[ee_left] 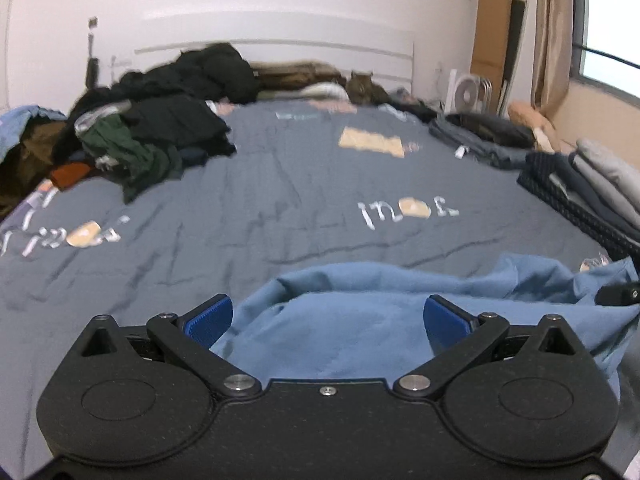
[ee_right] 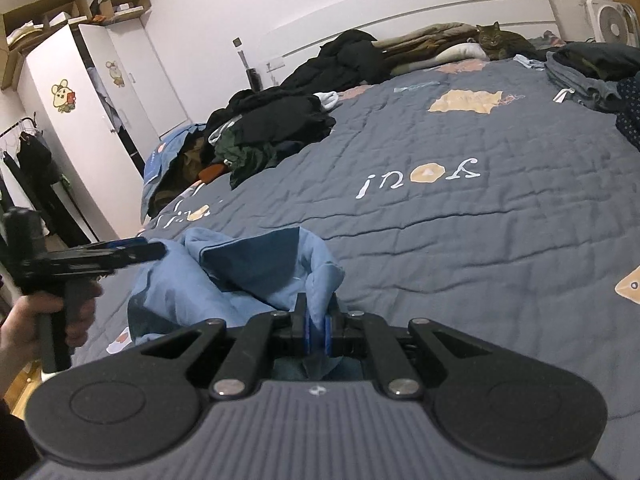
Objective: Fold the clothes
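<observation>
Broadly, the bed (ee_right: 460, 240) fills both views, its grey quilted cover printed with pale letters and peach shapes. A heap of dark unfolded clothes (ee_right: 272, 128) lies at about ten o'clock from the right wrist camera, well apart from the claws. Folded stacks (ee_left: 592, 184) sit along the bed's edge at two o'clock in the left wrist view. A white wardrobe (ee_right: 80, 128) with cartoon stickers stands at nine o'clock beyond the bed, and a tabby cat (ee_right: 500, 42) rests by the headboard at one o'clock.

The blue garment (ee_right: 248, 272) lies crumpled on the near part of the bed, at twelve o'clock close before both cameras. The right claw (ee_right: 316, 330) is clenched on a pinch of this cloth, its blue pads pressed together with fabric between them. The left claw (ee_left: 328, 320) is spread wide, released, its blue pads (ee_left: 208, 320) on either side of a bulge of the same garment; whether they touch the cloth cannot be told. In the right wrist view it shows at nine o'clock, gripped by the person's left hand (ee_right: 36, 320).
</observation>
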Available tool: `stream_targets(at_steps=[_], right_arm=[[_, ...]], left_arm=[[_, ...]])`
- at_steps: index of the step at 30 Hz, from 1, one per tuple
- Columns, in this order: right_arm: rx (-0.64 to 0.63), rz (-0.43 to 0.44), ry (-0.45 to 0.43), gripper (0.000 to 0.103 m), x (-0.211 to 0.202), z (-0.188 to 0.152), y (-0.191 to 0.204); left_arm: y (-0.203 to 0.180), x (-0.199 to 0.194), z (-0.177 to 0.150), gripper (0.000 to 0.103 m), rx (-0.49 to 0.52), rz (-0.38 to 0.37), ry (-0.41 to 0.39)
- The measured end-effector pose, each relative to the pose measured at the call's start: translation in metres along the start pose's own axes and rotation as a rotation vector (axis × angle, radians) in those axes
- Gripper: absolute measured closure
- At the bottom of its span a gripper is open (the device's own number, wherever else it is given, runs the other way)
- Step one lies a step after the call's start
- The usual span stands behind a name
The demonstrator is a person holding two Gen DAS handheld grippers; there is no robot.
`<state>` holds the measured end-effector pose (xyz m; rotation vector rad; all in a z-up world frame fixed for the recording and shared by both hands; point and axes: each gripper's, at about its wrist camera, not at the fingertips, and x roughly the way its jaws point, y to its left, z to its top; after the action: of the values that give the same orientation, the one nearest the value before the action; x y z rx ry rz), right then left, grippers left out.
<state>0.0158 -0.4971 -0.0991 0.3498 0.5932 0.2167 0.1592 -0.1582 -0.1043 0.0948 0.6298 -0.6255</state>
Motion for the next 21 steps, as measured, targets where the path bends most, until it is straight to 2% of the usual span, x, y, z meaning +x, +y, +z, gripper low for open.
stream_targets(at_steps=[1, 2, 3, 5, 6, 8, 12, 15, 18, 21], right_arm=[[-0.001, 0.002, 0.003, 0.096, 0.0, 0.0, 0.0], [-0.003, 0.003, 0.006, 0.096, 0.001, 0.001, -0.001], [-0.004, 0.005, 0.009, 0.095, 0.001, 0.001, -0.001], [-0.007, 0.007, 0.015, 0.095, 0.002, 0.002, -0.001], [-0.01, 0.009, 0.018, 0.095, 0.002, 0.002, 0.0], [-0.014, 0.011, 0.023, 0.095, 0.002, 0.003, 0.0], [-0.021, -0.007, 0.013, 0.093, -0.002, 0.006, 0.001], [-0.024, -0.026, -0.006, 0.091, -0.009, 0.011, -0.001], [-0.088, -0.037, -0.041, 0.087, -0.016, 0.015, 0.007], [-0.175, -0.007, -0.067, 0.072, -0.02, 0.021, 0.021]], left_arm=[[-0.001, 0.003, -0.002, 0.018, -0.004, -0.033, 0.024], [-0.002, 0.005, -0.004, 0.033, -0.007, -0.065, 0.049], [-0.004, 0.008, -0.006, 0.042, -0.011, -0.098, 0.073], [-0.002, 0.003, -0.018, 0.082, 0.005, -0.136, 0.12], [-0.007, 0.001, -0.022, 0.088, 0.02, -0.141, 0.129], [-0.017, -0.014, -0.026, 0.094, 0.056, -0.164, 0.13], [-0.039, -0.045, -0.033, 0.096, 0.13, -0.214, 0.128], [-0.046, -0.056, -0.036, 0.096, 0.162, -0.218, 0.141], [-0.052, -0.067, -0.039, 0.096, 0.191, -0.22, 0.154], [-0.058, -0.077, -0.043, 0.096, 0.221, -0.221, 0.167]])
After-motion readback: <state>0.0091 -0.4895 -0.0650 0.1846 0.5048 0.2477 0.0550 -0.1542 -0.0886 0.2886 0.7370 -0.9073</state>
